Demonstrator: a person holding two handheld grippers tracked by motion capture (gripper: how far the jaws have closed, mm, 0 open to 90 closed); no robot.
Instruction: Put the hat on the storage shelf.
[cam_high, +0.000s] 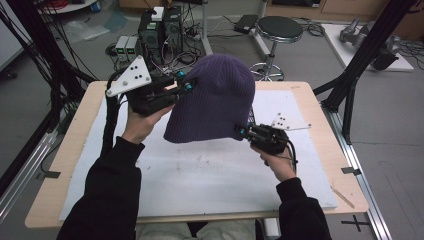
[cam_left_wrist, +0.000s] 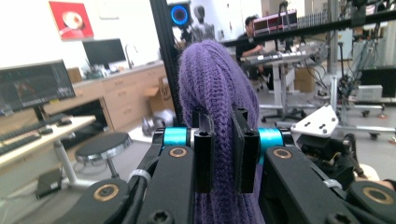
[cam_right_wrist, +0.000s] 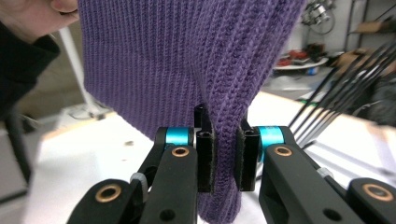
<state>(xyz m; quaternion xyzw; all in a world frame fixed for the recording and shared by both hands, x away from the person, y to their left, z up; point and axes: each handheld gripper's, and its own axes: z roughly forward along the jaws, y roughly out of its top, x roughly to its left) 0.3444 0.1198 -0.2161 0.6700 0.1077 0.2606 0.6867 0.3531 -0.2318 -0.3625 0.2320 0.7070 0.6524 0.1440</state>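
A purple knit beanie (cam_high: 214, 100) hangs in the air above the white mat (cam_high: 200, 175), held between both grippers. My left gripper (cam_high: 190, 86) is shut on the beanie's left edge, high up. The left gripper view has the knit (cam_left_wrist: 219, 93) pinched between its two black jaws, rising past them. My right gripper (cam_high: 243, 131) is shut on the beanie's lower right rim. In the right gripper view the ribbed fabric (cam_right_wrist: 187, 60) spreads wide above the jaws, with a fold of it clamped between them.
The wooden table (cam_high: 300, 90) carries the white mat. Black frame posts (cam_high: 360, 65) stand at the right, cables and electronics boxes (cam_high: 160, 35) behind the table, and a black stool (cam_high: 279, 30) at the back. The person's dark sleeves (cam_high: 107, 195) enter from below.
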